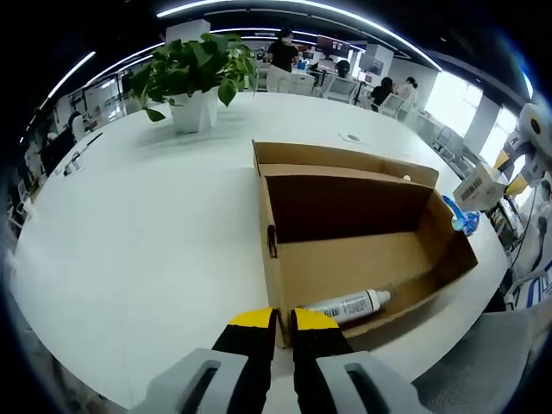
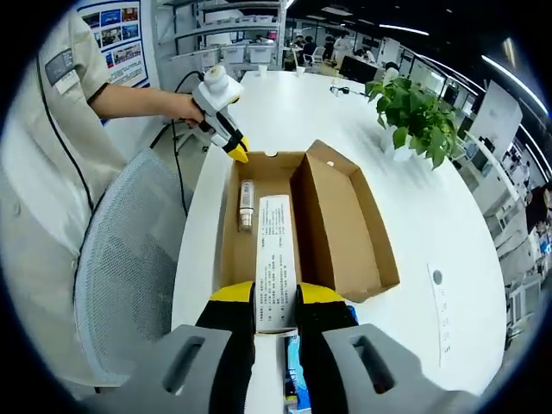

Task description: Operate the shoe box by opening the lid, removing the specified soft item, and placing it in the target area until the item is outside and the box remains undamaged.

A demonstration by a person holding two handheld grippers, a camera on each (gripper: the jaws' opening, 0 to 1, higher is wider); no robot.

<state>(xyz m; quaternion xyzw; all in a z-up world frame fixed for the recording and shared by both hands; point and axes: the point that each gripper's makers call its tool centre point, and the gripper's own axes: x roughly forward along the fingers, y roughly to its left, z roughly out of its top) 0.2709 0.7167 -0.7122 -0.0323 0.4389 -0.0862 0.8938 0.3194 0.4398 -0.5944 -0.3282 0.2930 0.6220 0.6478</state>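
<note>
A: 1 brown cardboard shoe box (image 1: 354,250) lies open on the smooth white worktop (image 1: 147,241), lid (image 2: 345,224) folded back.

B: Inside?

A: A slim white tube (image 1: 349,305) on the floor of the box.

B: The tongs?

A: Left tongs (image 1: 274,321) pinch the box's near wall. Right tongs (image 2: 276,297) are clamped on the end flap with the white label (image 2: 276,272).

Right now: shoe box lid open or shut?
Open. The lid is folded back flat on the table, exposing a tube lying inside the shoe box.
</note>
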